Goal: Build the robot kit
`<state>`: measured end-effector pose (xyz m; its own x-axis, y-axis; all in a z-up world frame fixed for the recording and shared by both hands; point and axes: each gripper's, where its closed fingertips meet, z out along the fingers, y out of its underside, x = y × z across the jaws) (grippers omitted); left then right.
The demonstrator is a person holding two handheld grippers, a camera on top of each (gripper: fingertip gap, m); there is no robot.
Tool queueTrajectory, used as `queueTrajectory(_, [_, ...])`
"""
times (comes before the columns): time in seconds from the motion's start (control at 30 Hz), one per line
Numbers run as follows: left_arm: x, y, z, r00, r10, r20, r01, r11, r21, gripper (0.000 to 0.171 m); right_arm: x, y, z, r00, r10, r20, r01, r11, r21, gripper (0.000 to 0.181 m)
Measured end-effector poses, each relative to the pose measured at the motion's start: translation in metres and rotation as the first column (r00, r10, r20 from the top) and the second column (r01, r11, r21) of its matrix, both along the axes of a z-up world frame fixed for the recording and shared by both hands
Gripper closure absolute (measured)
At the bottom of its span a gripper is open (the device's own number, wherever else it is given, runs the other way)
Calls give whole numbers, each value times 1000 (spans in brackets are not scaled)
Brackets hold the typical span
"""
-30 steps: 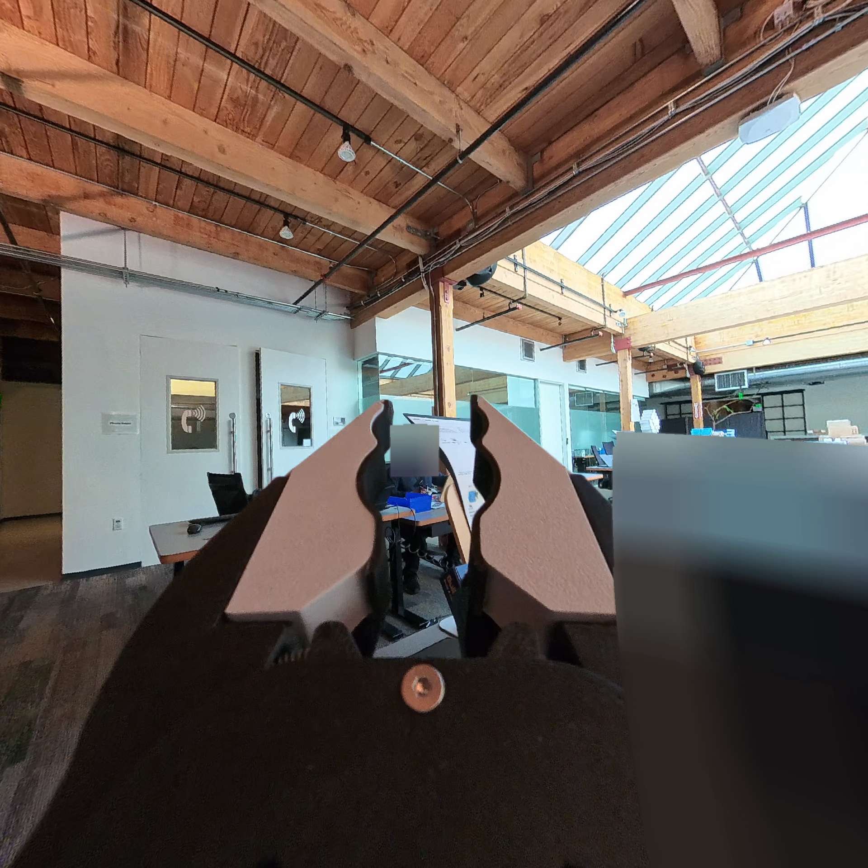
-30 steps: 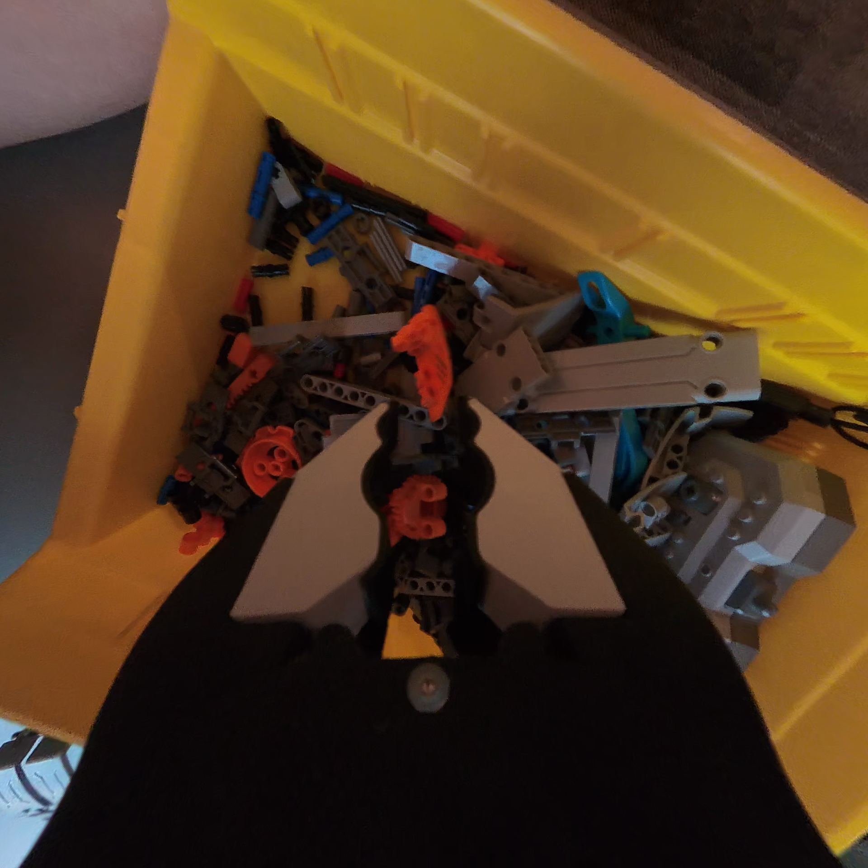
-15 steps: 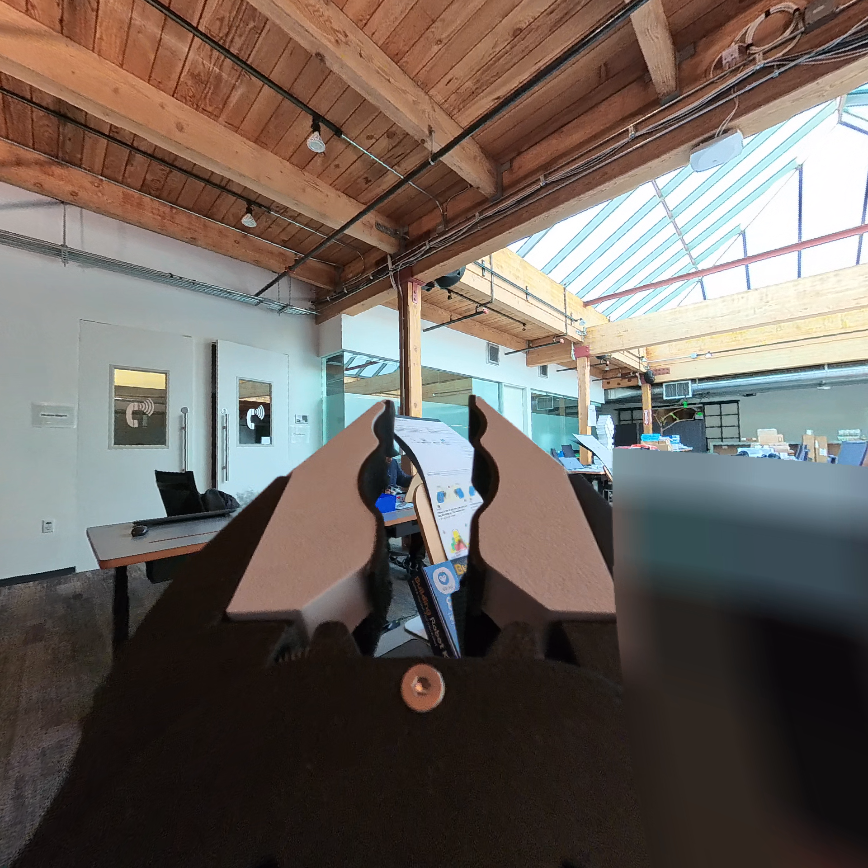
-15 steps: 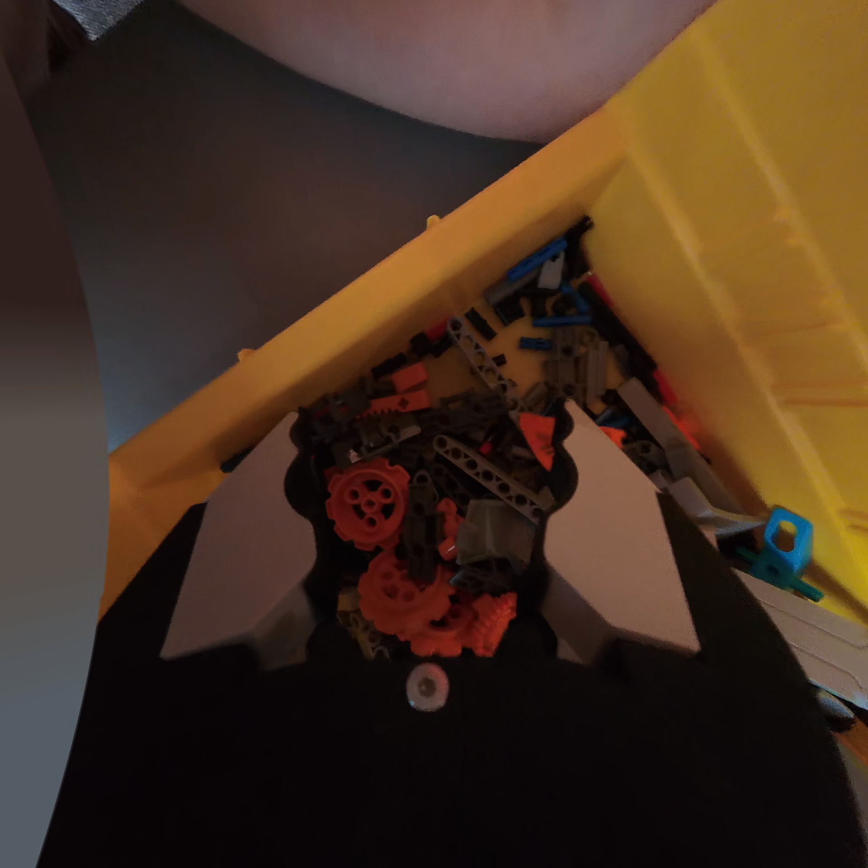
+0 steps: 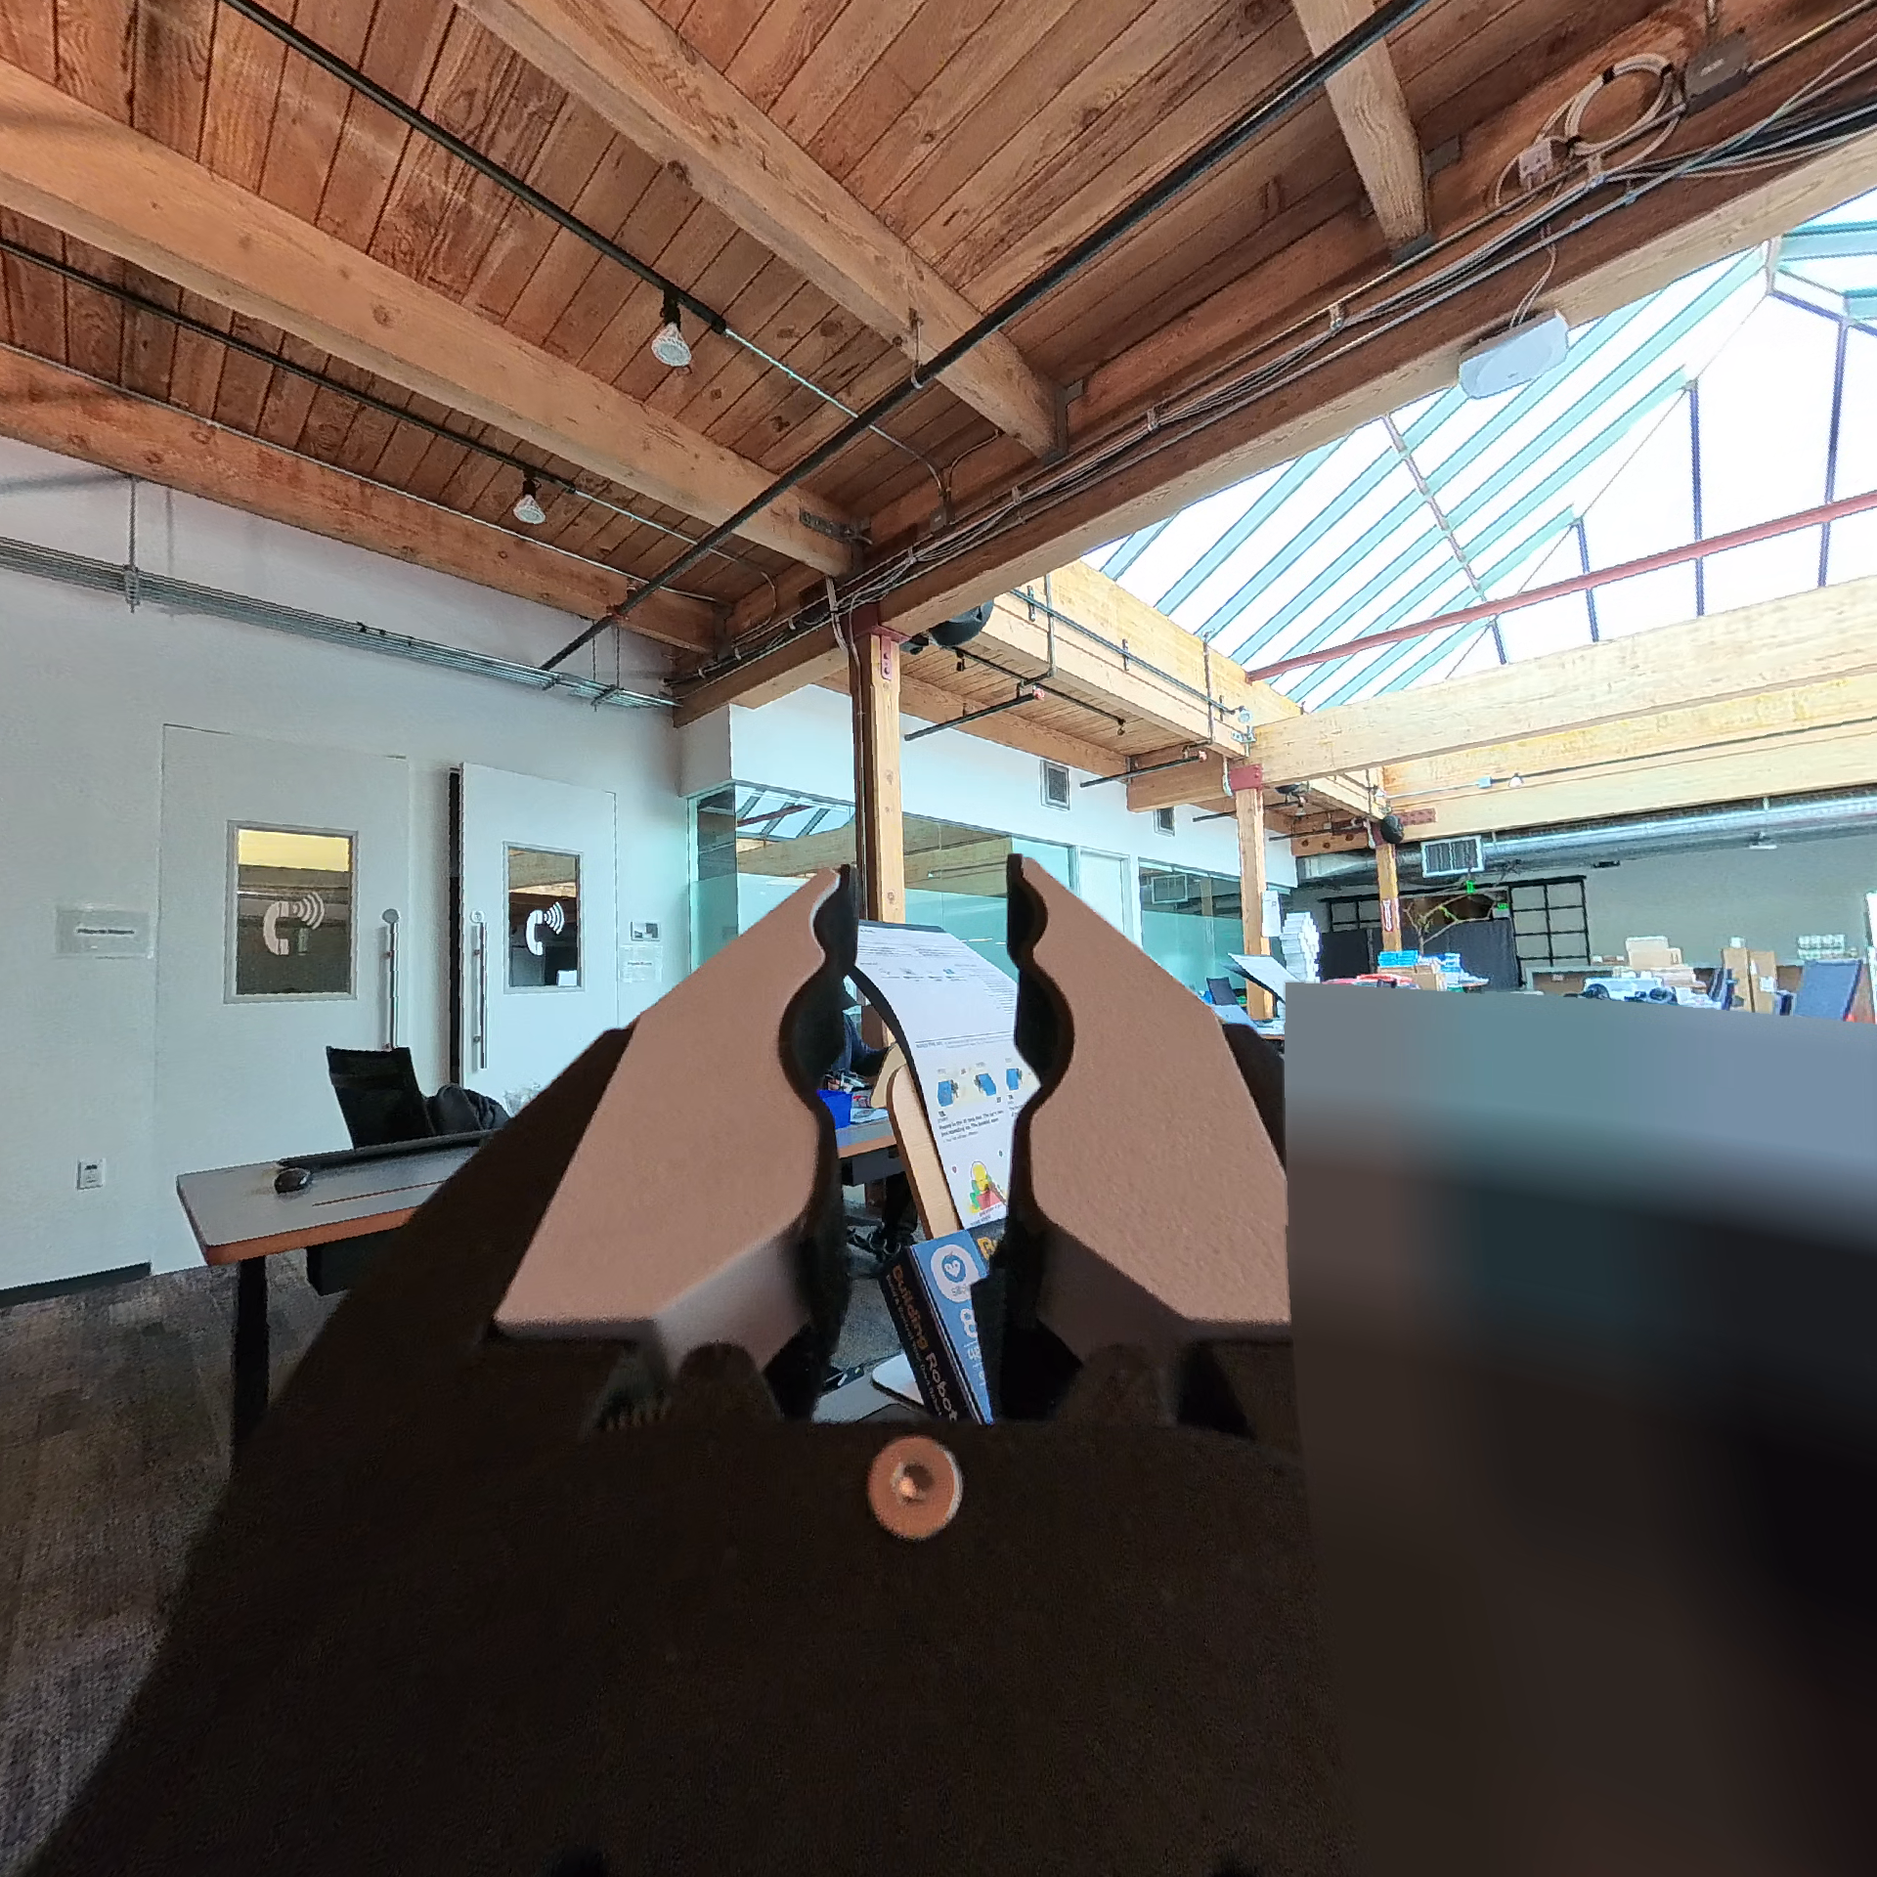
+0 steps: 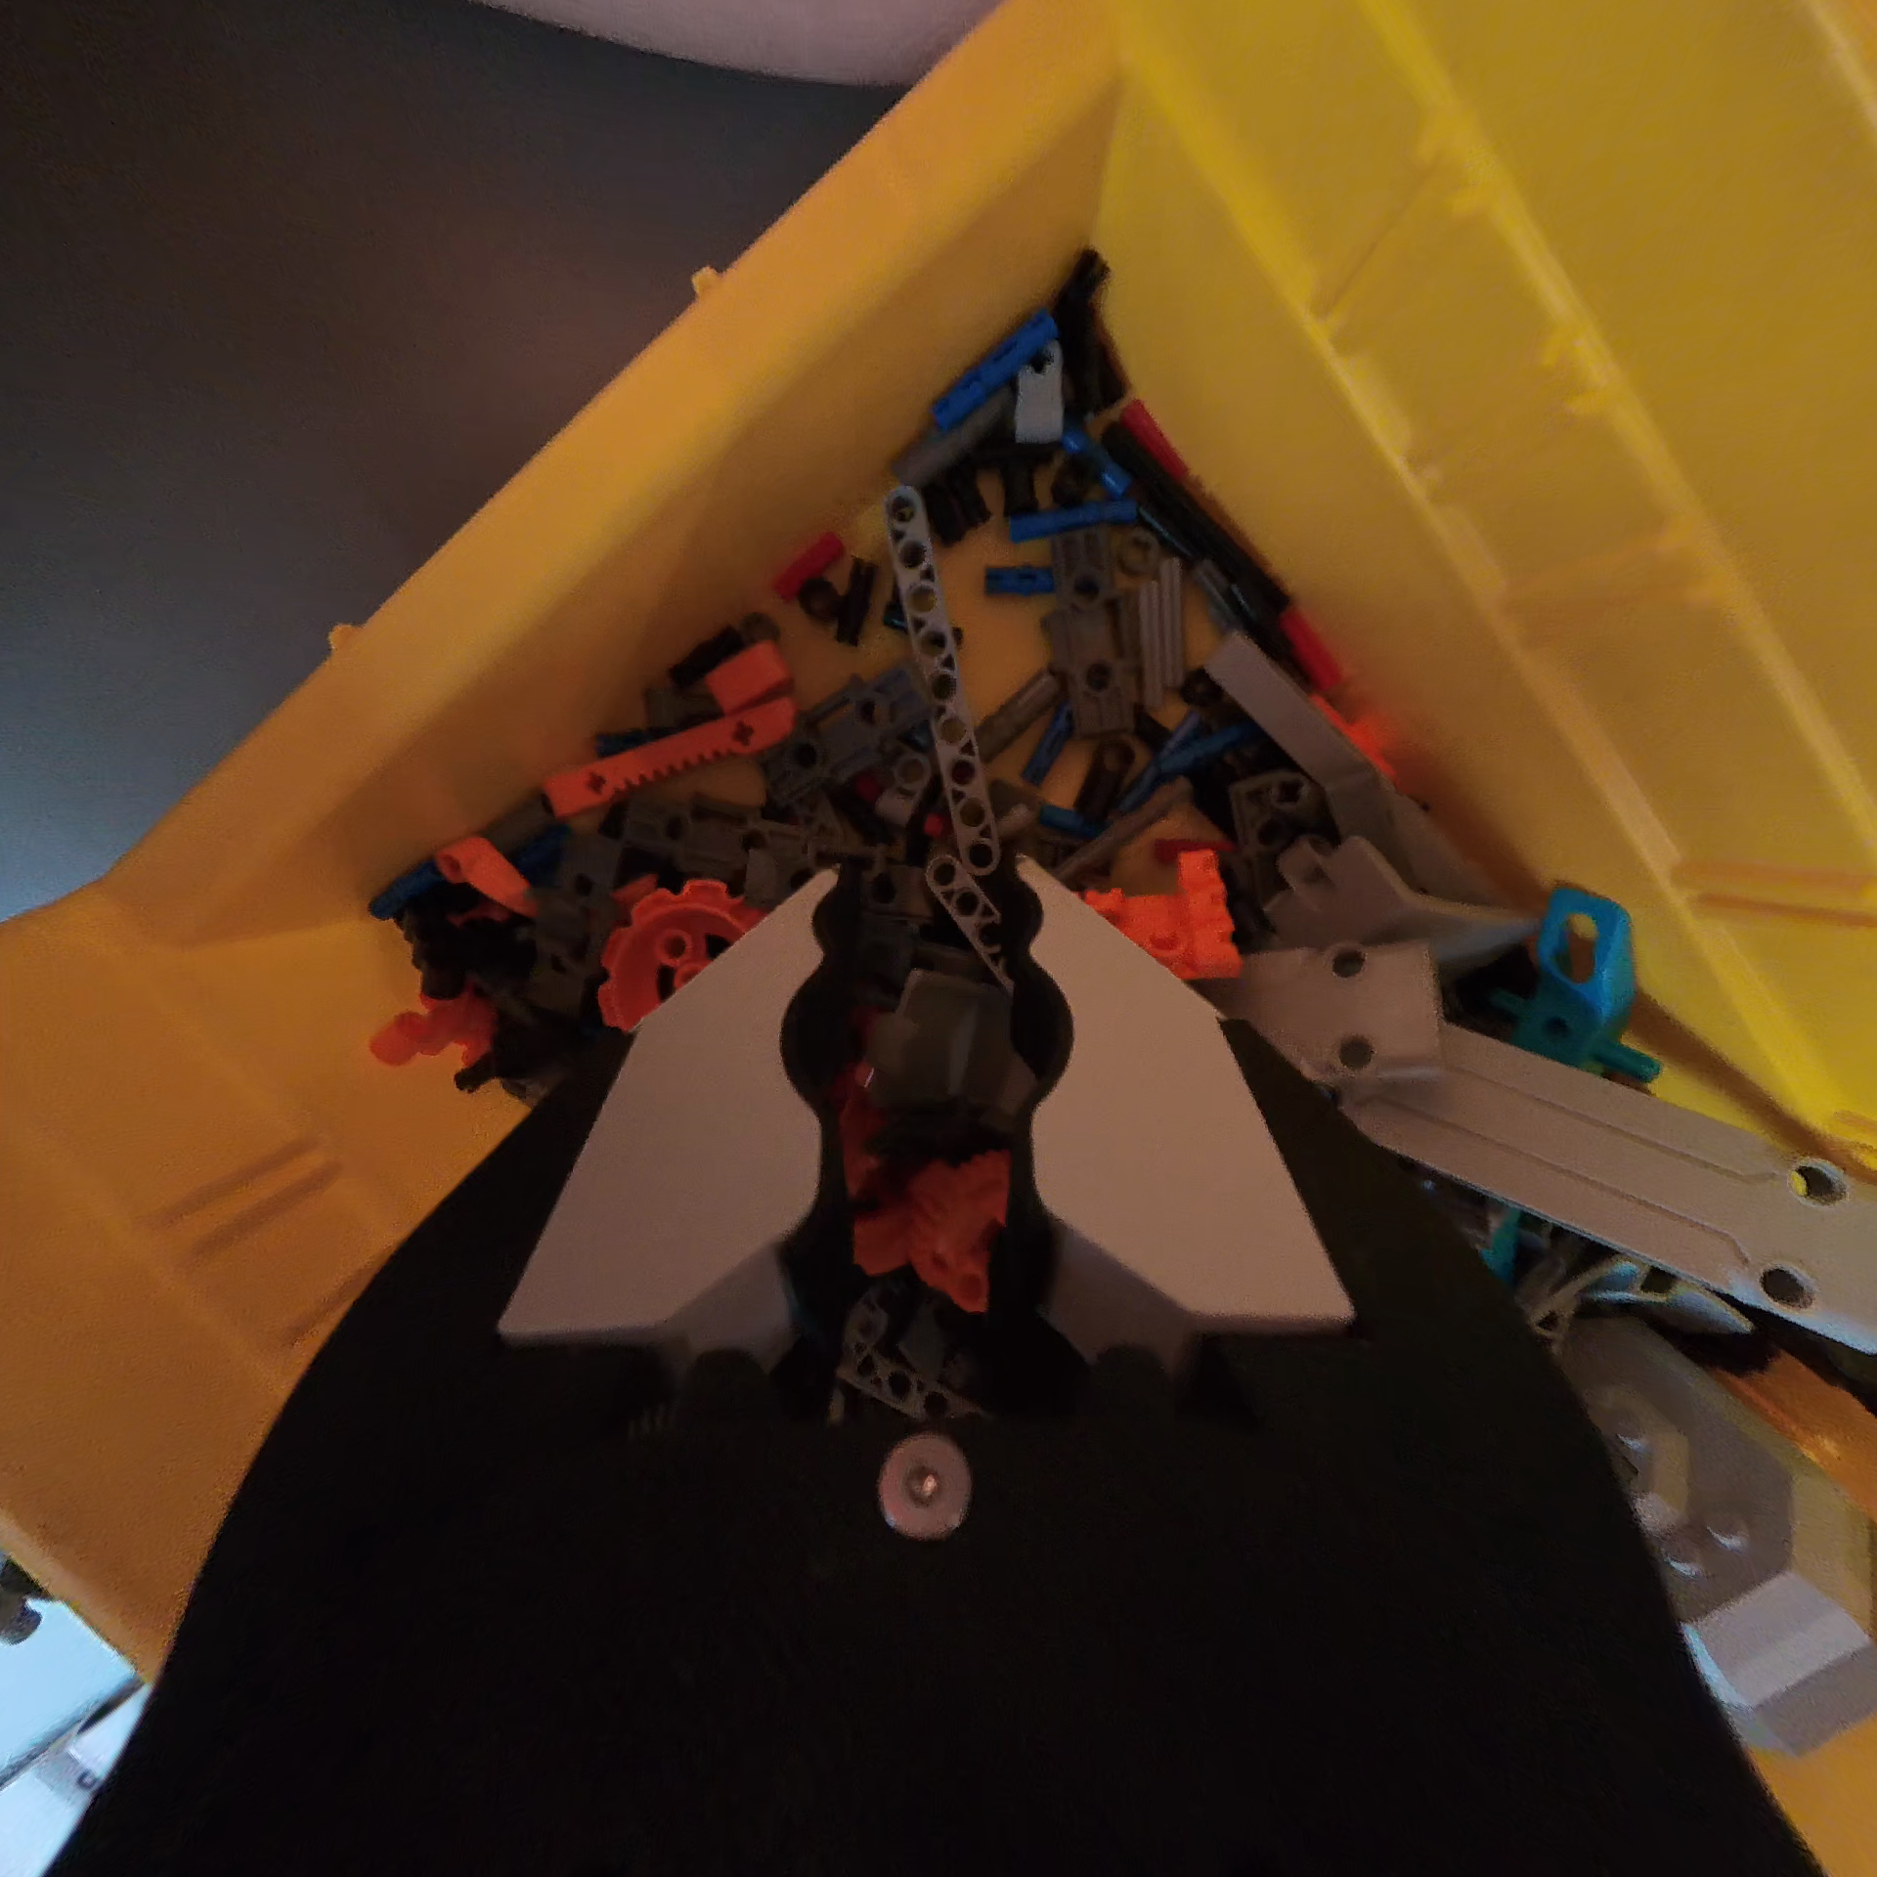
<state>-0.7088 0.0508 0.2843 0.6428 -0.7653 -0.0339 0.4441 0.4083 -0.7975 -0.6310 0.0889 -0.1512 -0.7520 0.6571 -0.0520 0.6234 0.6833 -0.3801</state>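
Note:
My right gripper (image 6: 926, 879) points down into a yellow bin (image 6: 1422, 508) filled with small building parts. Its jaws stand a narrow gap apart around a dark grey piece (image 6: 940, 1031) that fills the gap. A long light grey beam with holes (image 6: 940, 691) runs from the fingertips toward the bin corner. An orange gear (image 6: 665, 950) lies just left of the left finger and an orange block (image 6: 1168, 919) just right. My left gripper (image 5: 929, 884) points up and out into an office. Its jaws are a narrow gap apart with nothing between them.
In the bin lie a large grey panel (image 6: 1574, 1148), a teal piece (image 6: 1579, 960) and an orange toothed rack (image 6: 670, 762). Beyond the left gripper are a printed sheet on a stand (image 5: 940, 1016), a blue booklet (image 5: 945, 1320), a desk (image 5: 305, 1199) and a wooden post (image 5: 879, 792). One gripper's finger ends stand about 45 cm off the other's.
The right gripper swung toward the bin corner, opened wide over the orange gears, then closed to a narrow gap around the dark grey piece. The left gripper panned slightly; its jaws stayed the same.

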Motion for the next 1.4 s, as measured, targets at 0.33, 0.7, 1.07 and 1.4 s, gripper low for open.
queueTrajectory(0.33, [-1, -3, 1, 1000, -4, 1, 4, 1000, 6, 146, 8, -18, 21, 995, -97, 13, 98, 981, -169, 114])
queueTrajectory(0.7, [0, -7, 1, 1000, -15, -5, 15, 1000, 14, 146, 9, 5, -7, 999, -43, -33, 47, 991, 125, 96])
queueTrajectory(1.07, [-7, -13, 3, 1000, 0, 13, -1, 1000, 31, 147, -3, 41, 8, 991, -125, -42, 130, 981, 145, 157])
queueTrajectory(1.4, [-6, -11, 3, 1000, 6, 9, -7, 1000, 25, 147, 0, 62, 18, 979, -197, -45, 202, 963, 176, 156])
